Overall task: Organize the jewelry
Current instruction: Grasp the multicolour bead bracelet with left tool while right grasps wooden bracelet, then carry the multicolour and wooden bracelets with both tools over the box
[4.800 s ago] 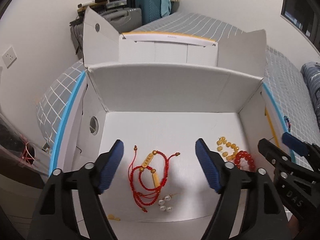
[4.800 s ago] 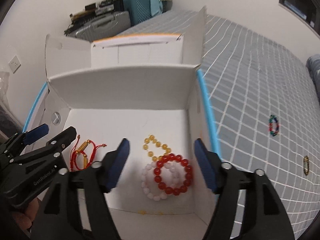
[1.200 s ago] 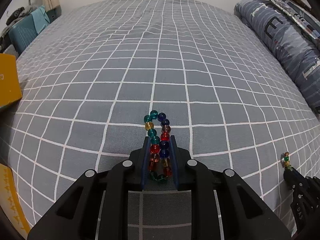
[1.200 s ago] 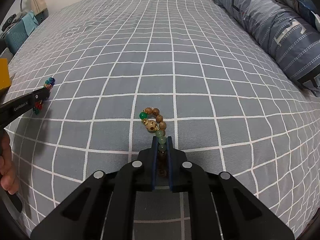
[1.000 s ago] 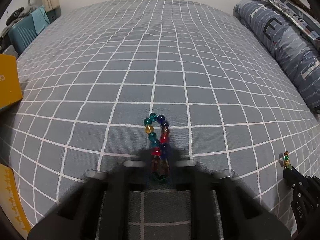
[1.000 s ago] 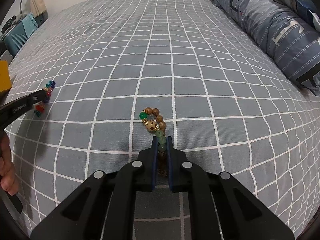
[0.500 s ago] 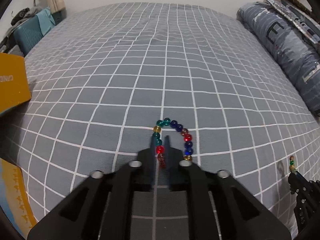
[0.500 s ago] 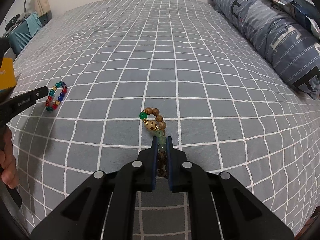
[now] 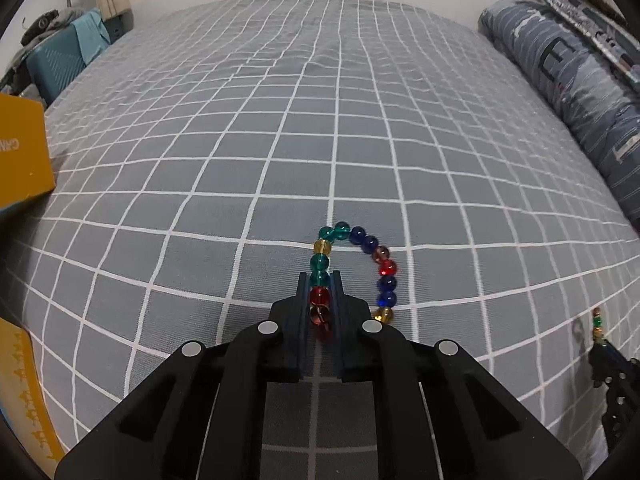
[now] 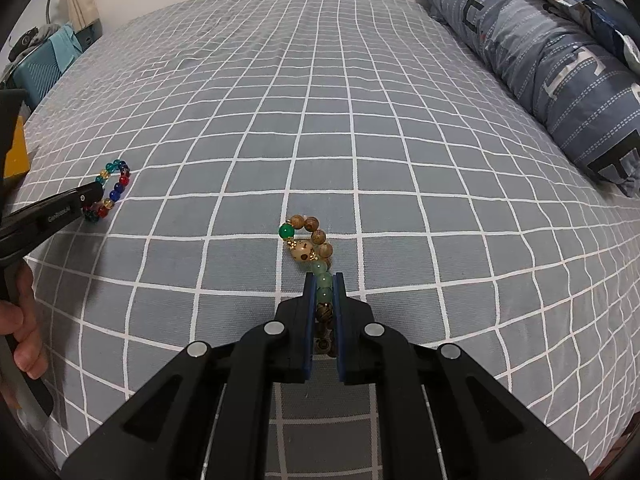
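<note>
My left gripper (image 9: 319,280) is shut on a multicoloured glass-bead bracelet (image 9: 370,245), pinching one side of the loop; the rest hangs open above the grey checked bedspread (image 9: 280,140). My right gripper (image 10: 323,280) is shut on a brown wooden-bead bracelet with green beads (image 10: 310,240), held just above the bedspread (image 10: 360,120). In the right wrist view the left gripper (image 10: 94,196) and its multicoloured bracelet (image 10: 114,190) show at the far left. In the left wrist view the right gripper's tip (image 9: 604,350) and a few of its beads (image 9: 597,322) show at the right edge.
A yellow-sided box (image 9: 20,156) stands at the left edge of the bed, also in the right wrist view (image 10: 16,152). A rolled blue striped duvet (image 10: 540,52) lies along the right side. A teal suitcase (image 9: 56,68) stands beyond the bed at the far left.
Both grippers went from open over the white box to shut on bracelets on the bed. In the last second both bracelets rose slightly and the multicoloured loop opened out to the right.
</note>
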`<action>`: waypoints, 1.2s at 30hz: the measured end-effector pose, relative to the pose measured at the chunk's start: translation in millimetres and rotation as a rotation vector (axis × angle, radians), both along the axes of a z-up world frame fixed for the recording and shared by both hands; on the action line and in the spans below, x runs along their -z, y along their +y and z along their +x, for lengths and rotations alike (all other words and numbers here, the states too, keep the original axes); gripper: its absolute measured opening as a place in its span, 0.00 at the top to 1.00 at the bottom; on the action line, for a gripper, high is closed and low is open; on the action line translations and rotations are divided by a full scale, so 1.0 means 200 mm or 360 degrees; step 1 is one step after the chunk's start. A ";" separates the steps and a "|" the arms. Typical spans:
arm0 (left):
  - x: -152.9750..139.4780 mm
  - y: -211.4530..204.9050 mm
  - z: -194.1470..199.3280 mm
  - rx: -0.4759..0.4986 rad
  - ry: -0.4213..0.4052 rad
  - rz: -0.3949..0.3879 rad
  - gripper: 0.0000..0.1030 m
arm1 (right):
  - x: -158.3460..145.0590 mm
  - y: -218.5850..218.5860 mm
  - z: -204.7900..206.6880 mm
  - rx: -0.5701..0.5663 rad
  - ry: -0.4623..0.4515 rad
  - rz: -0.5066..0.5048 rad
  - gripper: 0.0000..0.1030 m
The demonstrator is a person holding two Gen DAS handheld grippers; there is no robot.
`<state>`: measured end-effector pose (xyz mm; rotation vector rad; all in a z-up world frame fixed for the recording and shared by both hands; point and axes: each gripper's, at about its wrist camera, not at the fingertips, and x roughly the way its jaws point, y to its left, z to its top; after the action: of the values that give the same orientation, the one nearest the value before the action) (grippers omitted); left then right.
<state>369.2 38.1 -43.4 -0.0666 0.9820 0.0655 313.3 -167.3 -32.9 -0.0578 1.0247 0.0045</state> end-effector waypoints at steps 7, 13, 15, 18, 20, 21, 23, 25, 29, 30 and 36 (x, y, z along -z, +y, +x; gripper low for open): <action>-0.09 0.00 -0.05 0.0025 -0.0041 -0.0025 0.91 | -0.04 0.00 -0.02 0.0007 -0.0025 0.0000 0.93; -0.17 -0.02 -0.10 0.0057 -0.0069 -0.0058 0.91 | -0.11 0.01 -0.06 0.0017 -0.0067 0.0016 0.93; -0.20 -0.03 -0.13 0.0067 -0.0081 -0.0067 0.91 | -0.13 0.00 -0.07 0.0017 -0.0085 0.0026 0.93; -0.26 -0.05 -0.18 0.0090 -0.0105 -0.0065 0.91 | -0.15 0.01 -0.10 0.0017 -0.0103 0.0034 0.93; -0.30 -0.06 -0.21 0.0106 -0.0119 -0.0059 0.91 | -0.17 0.01 -0.11 0.0014 -0.0115 0.0044 0.93; -0.32 -0.07 -0.23 0.0110 -0.0128 -0.0060 0.91 | -0.18 0.01 -0.12 0.0014 -0.0123 0.0048 0.93; -0.35 -0.07 -0.26 0.0114 -0.0146 -0.0058 0.91 | -0.20 0.01 -0.13 0.0014 -0.0133 0.0054 0.93; -0.39 -0.07 -0.30 0.0120 -0.0166 -0.0064 0.91 | -0.23 0.01 -0.15 0.0018 -0.0149 0.0070 0.93; -0.46 -0.08 -0.37 0.0133 -0.0199 -0.0074 0.91 | -0.29 0.01 -0.19 0.0023 -0.0188 0.0089 0.93; -0.47 -0.08 -0.39 0.0139 -0.0208 -0.0071 0.91 | -0.30 0.01 -0.19 0.0023 -0.0197 0.0092 0.93; -0.56 -0.13 -0.52 0.0163 -0.0273 -0.0042 0.91 | -0.44 0.02 -0.28 0.0031 -0.0288 0.0111 0.93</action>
<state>265.5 13.0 68.9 -0.0451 0.8137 -0.0464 256.6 -162.3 54.6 0.0153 0.8432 0.0168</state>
